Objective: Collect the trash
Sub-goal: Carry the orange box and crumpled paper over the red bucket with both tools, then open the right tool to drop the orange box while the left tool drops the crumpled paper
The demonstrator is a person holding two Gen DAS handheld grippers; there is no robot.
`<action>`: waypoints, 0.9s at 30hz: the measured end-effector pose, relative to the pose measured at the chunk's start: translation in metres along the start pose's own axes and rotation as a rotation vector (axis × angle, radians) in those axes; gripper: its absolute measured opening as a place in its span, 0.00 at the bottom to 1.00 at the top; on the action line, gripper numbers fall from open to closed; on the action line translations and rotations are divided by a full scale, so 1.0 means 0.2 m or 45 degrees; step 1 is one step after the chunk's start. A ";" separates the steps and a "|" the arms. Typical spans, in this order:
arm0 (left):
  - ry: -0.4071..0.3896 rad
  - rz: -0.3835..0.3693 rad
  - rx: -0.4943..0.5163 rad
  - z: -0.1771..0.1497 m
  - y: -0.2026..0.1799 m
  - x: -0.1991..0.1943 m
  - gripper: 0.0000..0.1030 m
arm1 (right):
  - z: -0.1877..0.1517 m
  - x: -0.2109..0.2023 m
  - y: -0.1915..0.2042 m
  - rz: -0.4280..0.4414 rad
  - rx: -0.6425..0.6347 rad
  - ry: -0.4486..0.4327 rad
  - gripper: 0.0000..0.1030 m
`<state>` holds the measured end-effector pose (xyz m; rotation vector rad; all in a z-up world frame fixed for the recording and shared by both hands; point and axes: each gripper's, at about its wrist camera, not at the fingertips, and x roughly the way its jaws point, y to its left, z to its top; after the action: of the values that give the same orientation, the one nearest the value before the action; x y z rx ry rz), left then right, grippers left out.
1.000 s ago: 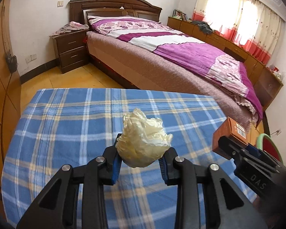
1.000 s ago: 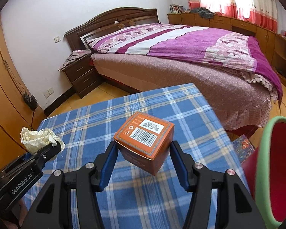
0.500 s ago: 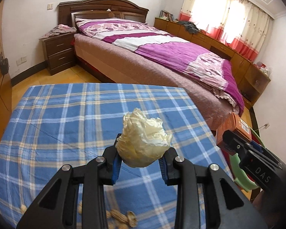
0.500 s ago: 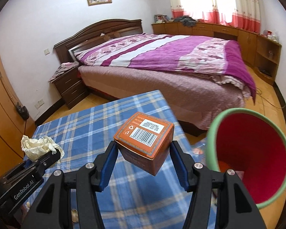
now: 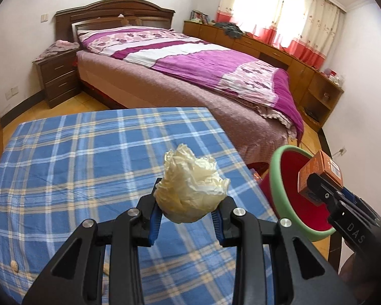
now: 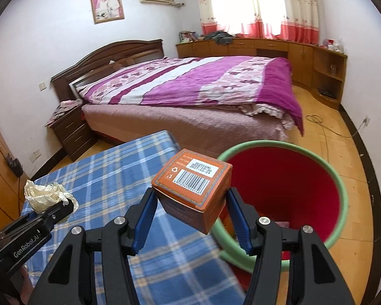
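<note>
Two pieces of trash are in my tongs. My left gripper [image 5: 188, 218] is clamped on a crumpled ball of pale yellowish paper [image 5: 191, 194]; the wad sits between the blue pads [image 5: 153, 219], bulging up and forward past the fingertips, clear of the blue-and-white plaid tablecloth [image 5: 89, 152] below it. From the right wrist view the same paper ball [image 6: 47, 194] shows at the tip of my left gripper [image 6: 56, 209], out to the left over the cloth.

My right gripper [image 6: 190, 213] is closed on a small orange cardboard box with a white barcode label [image 6: 194, 190]. The box is tilted, one corner pointing down, its side faces pressed by the blue pads [image 6: 144, 216] on either side. It hangs at the near rim of a round red waste bin with a pale green rim [image 6: 343, 190], which stands on the floor just beside the table edge. Something orange and something pink lie in the bottom of the bin.

From the left wrist view, my right gripper [image 5: 315, 190] holds the orange box [image 5: 320, 174] in front of the bin's [image 5: 274, 178] open mouth.

Beyond the table stand a bed with a purple and white quilt [image 5: 203, 66], a dark wooden nightstand [image 5: 58, 78] and a curtained window [image 6: 254, 2].
</note>
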<state>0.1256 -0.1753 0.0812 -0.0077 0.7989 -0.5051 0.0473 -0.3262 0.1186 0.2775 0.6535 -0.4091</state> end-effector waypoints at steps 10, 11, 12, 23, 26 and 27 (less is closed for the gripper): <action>0.036 -0.043 0.084 0.00 -0.23 0.07 0.33 | -0.03 0.00 -0.28 -0.105 0.075 0.007 0.58; 0.041 -0.049 0.097 0.00 -0.26 0.09 0.33 | -0.03 0.01 -0.31 -0.112 0.088 0.014 0.58; 0.046 -0.055 0.108 0.00 -0.28 0.10 0.33 | -0.04 0.02 -0.33 -0.118 0.099 0.021 0.58; 0.126 -0.119 0.237 -0.01 -0.55 0.26 0.33 | -0.07 0.14 -0.60 -0.195 0.189 0.096 0.58; 0.140 -0.126 0.262 -0.01 -0.60 0.30 0.33 | -0.07 0.19 -0.64 -0.209 0.198 0.118 0.58; 0.144 -0.129 0.268 -0.01 -0.62 0.31 0.33 | -0.07 0.20 -0.65 -0.212 0.200 0.125 0.58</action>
<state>0.1077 -0.3111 0.0616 0.1772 0.8551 -0.6881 0.0104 -0.4479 0.0670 0.3954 0.7445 -0.6108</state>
